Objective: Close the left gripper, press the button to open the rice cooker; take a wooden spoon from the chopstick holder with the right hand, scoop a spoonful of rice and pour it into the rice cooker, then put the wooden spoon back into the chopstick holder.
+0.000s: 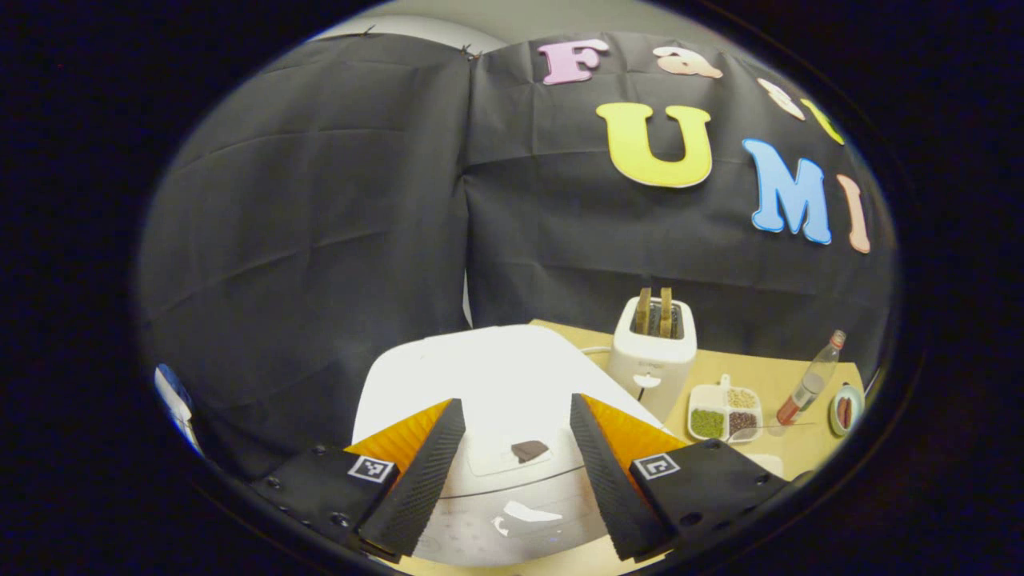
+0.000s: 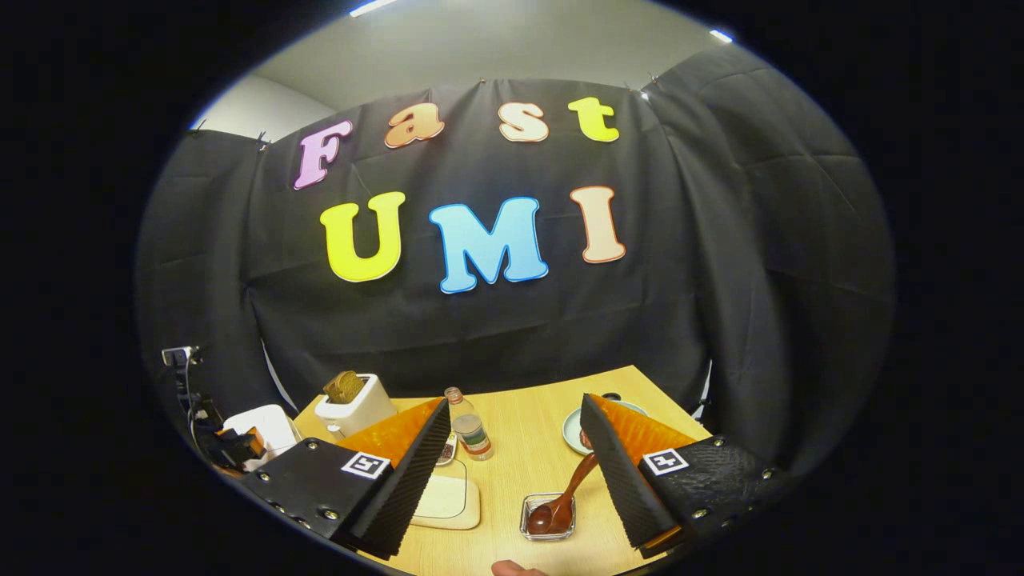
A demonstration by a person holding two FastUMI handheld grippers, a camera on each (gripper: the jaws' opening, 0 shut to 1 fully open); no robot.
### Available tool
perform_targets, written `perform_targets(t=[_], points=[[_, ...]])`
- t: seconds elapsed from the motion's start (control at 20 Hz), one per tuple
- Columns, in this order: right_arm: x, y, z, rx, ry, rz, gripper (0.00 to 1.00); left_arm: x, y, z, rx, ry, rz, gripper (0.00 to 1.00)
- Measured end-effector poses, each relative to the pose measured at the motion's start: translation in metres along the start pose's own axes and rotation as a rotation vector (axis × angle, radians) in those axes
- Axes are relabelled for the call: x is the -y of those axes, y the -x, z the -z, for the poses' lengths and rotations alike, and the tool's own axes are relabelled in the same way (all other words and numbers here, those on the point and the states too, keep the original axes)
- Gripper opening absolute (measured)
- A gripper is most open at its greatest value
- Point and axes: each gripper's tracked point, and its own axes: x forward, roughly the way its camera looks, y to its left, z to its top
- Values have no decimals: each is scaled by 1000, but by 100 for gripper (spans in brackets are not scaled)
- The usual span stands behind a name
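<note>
Both jaws spread; wooden spoon (image 2: 562, 500) bowl-down in dish (image 2: 549, 517), handle slanting up-right.

My wooden table (image 2: 528, 460) carried the white rice cooker (image 1: 488, 384) at nine o'clock and the toaster (image 2: 356, 408) at ten. A bottle (image 2: 468, 432) stood near the centre, a plate (image 2: 574, 428) at one o'clock. Nearest me lay a pale board (image 2: 448, 500) and a small clear dish (image 2: 548, 516) with the wooden spoon (image 2: 560, 500) resting in it.
</note>
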Motion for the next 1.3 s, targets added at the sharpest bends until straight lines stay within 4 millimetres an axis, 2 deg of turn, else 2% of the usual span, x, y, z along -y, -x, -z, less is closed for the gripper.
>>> perform_targets(t=[0.15, 0.3, 0.45, 0.7, 0.75, 0.8, 1.05, 1.3], points=[[-3, 0, -15, 39, 14, -25, 99, 28, 27, -53, 102, 24, 78, 93], [7, 0, -34, 80, 19, -13, 99, 67, 61, -97, 173, 55, 165, 92], [18, -4, -54, 119, 32, 14, 99, 103, 103, -132, 234, 57, 239, 93], [24, -5, -92, 180, 33, -15, 99, 159, 169, -180, 310, 53, 339, 93], [26, -5, -96, 181, 36, -20, 99, 165, 186, -185, 336, 45, 357, 93], [27, -4, -98, 184, 43, -32, 99, 161, 205, -196, 363, 32, 355, 92], [32, 3, -100, 194, 52, -83, 99, 175, 224, -178, 345, -1, 324, 93], [34, 20, -90, 168, 37, -105, 99, 172, 248, -181, 352, 9, 321, 91]])
